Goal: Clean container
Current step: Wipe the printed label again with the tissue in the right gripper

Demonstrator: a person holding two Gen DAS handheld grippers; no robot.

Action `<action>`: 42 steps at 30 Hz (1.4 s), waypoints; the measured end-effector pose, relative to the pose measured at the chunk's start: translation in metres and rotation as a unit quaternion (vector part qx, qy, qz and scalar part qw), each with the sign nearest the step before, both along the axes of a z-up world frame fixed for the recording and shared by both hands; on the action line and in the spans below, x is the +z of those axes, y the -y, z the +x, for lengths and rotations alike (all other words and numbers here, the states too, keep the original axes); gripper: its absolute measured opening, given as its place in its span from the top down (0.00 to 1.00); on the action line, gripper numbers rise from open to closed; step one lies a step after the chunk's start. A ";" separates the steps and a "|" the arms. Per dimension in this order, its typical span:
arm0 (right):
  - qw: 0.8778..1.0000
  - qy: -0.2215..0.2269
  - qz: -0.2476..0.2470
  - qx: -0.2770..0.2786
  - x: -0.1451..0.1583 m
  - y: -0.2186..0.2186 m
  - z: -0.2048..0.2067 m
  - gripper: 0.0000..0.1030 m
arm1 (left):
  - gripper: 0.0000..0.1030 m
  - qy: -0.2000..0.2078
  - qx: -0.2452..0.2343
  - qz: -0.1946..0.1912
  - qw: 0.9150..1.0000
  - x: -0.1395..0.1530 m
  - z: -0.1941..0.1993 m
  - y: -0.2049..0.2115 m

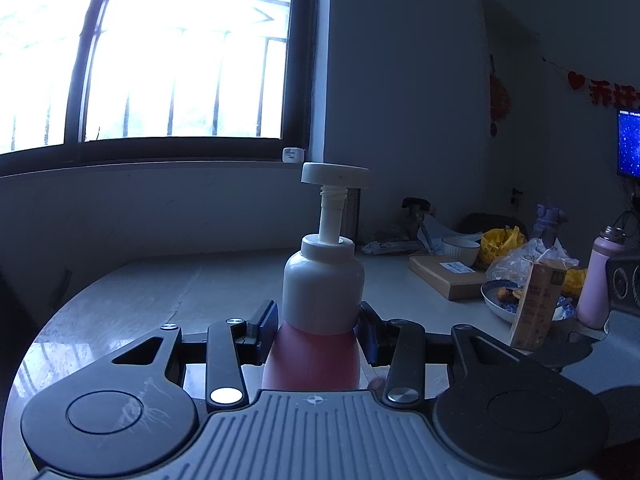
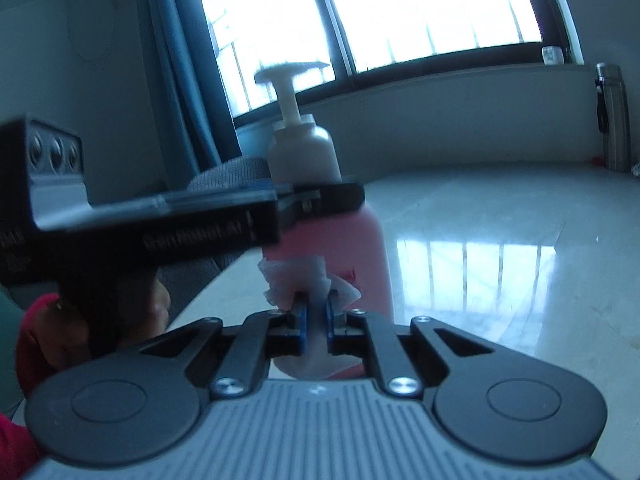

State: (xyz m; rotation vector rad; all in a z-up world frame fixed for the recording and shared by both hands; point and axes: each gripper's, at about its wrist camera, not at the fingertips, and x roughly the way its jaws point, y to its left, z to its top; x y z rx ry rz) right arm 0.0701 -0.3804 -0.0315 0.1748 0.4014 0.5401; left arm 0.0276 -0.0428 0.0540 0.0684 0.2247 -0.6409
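Observation:
A pump bottle (image 1: pixel 322 288) with a white top and pink lower body stands upright on the pale table. My left gripper (image 1: pixel 318 326) is shut on it, fingers clamped at the seam between white and pink. In the right wrist view the same bottle (image 2: pixel 344 240) is straight ahead, with the left gripper crossing in front of it from the left. My right gripper (image 2: pixel 316 312) is shut on a crumpled white tissue (image 2: pixel 298 276), which is pressed against the pink lower part of the bottle.
At the right of the table (image 1: pixel 160 292) are a cardboard box (image 1: pixel 448 276), a white bowl (image 1: pixel 460 248), a blue plate of food (image 1: pixel 504 300), a carton (image 1: pixel 536 304), yellow bags and a pink flask (image 1: pixel 596 280). A steel flask (image 2: pixel 612 116) stands by the wall under the window.

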 end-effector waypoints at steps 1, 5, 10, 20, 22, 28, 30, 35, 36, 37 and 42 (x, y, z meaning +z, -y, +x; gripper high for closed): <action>1.000 -0.006 -0.003 0.000 -0.003 -0.001 0.001 0.91 | 0.56 0.000 0.000 0.000 1.000 0.000 0.000 0.000; 1.000 -0.028 -0.013 0.003 -0.014 -0.005 0.003 0.91 | 0.56 0.000 0.000 0.000 1.000 0.001 0.000 -0.001; 0.998 -0.050 -0.027 0.003 -0.028 -0.010 0.005 0.91 | 0.56 0.000 0.001 0.000 1.000 0.000 0.000 -0.001; 0.996 -0.069 -0.048 0.000 -0.040 -0.020 0.004 0.91 | 0.55 0.001 -0.002 0.000 1.000 0.000 0.000 -0.002; 0.996 -0.068 -0.051 -0.001 -0.039 -0.022 0.001 0.91 | 0.55 0.000 -0.002 -0.001 1.000 -0.001 0.001 -0.005; 0.997 -0.052 -0.048 0.004 -0.024 -0.022 0.002 0.91 | 0.55 0.001 -0.002 -0.001 1.000 -0.001 0.001 -0.006; 0.998 -0.037 -0.039 0.009 -0.013 -0.022 -0.004 0.91 | 0.55 0.000 -0.002 -0.002 1.000 -0.001 0.001 -0.007; 0.999 0.027 -0.019 0.015 0.018 -0.022 -0.026 0.91 | 0.55 -0.001 0.000 -0.002 1.000 -0.001 0.001 -0.008; 0.999 0.038 -0.017 0.014 0.023 -0.022 -0.029 0.91 | 0.55 -0.001 0.000 -0.002 1.000 -0.001 0.001 -0.008; 0.999 0.046 -0.015 0.012 0.027 -0.022 -0.031 0.91 | 0.55 -0.001 0.000 -0.003 1.000 -0.001 0.001 -0.008; 0.999 0.049 -0.011 0.012 0.031 -0.023 -0.025 0.92 | 0.55 -0.003 0.003 -0.005 1.000 -0.001 0.002 -0.009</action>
